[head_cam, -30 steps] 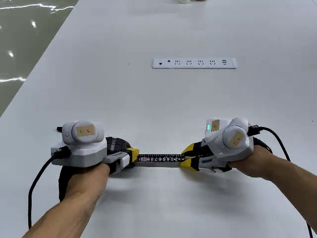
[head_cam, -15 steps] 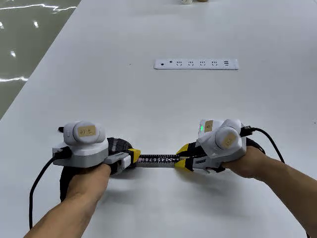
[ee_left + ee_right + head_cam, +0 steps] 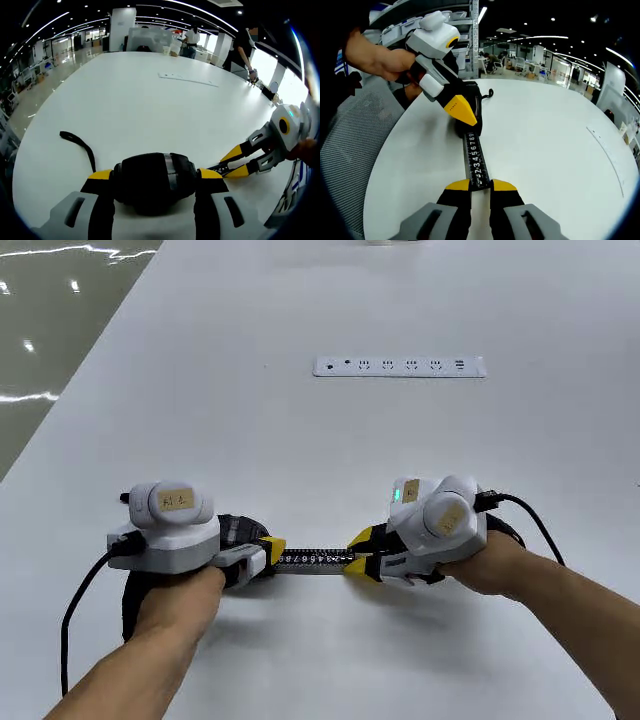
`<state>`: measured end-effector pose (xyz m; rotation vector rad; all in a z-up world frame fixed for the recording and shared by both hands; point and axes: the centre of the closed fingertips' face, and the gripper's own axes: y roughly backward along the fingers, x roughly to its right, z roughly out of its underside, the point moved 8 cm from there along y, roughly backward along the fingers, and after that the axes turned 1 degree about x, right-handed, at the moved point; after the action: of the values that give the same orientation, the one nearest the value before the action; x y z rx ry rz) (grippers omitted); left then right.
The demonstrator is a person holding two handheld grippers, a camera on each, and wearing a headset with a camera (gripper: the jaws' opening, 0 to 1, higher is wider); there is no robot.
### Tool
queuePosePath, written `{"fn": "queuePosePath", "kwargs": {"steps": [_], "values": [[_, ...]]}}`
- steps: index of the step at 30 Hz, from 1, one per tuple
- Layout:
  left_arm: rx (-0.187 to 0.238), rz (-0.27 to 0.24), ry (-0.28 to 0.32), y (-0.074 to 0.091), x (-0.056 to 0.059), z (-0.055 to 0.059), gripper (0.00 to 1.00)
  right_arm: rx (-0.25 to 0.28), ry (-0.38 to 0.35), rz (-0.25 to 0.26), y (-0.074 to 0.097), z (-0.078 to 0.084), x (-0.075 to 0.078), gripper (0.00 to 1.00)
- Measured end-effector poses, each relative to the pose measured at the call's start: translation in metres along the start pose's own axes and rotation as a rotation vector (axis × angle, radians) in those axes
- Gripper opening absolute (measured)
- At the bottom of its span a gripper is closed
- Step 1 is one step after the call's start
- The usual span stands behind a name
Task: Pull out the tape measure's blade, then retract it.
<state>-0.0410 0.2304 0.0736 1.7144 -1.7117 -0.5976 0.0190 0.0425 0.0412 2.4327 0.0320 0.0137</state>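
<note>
**Blade shorter between the grippers as the right one closes in**

Against the picture of a second ago, the right gripper [image 3: 362,552] is seen nearer the left gripper [image 3: 264,554] in the head view. The exposed stretch of the blade [image 3: 315,560] between them is shorter. The left gripper is found at the same spot on the workbench [image 3: 300,450].

The black tape measure case [image 3: 152,180] is clamped between the left gripper's yellow-tipped jaws, one jaw pressed on each side of it. In the head view the case is seen at about 8 o'clock of the picture, low on the workbench. From the case the blade is stretched flat towards 3 o'clock, just above or on the white surface. Its far end is pinched between the right gripper's jaws, which are closed on it. In the right gripper view the printed numbers are seen running from the jaws towards 12 o'clock, up to the case.

A black strap [image 3: 80,145] is seen lying on the workbench at 10 o'clock from the case in the left gripper view. A white power strip [image 3: 400,366] lies at 12 o'clock, well apart from both grippers.
</note>
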Motion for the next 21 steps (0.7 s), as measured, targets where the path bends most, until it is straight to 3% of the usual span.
{"fn": "queuePosePath", "kwargs": {"steps": [21], "values": [[-0.003,0.004,0.010,0.000,0.000,-0.001,0.59,0.017,0.024,-0.015,-0.025,-0.020,-0.002,0.10]]}}
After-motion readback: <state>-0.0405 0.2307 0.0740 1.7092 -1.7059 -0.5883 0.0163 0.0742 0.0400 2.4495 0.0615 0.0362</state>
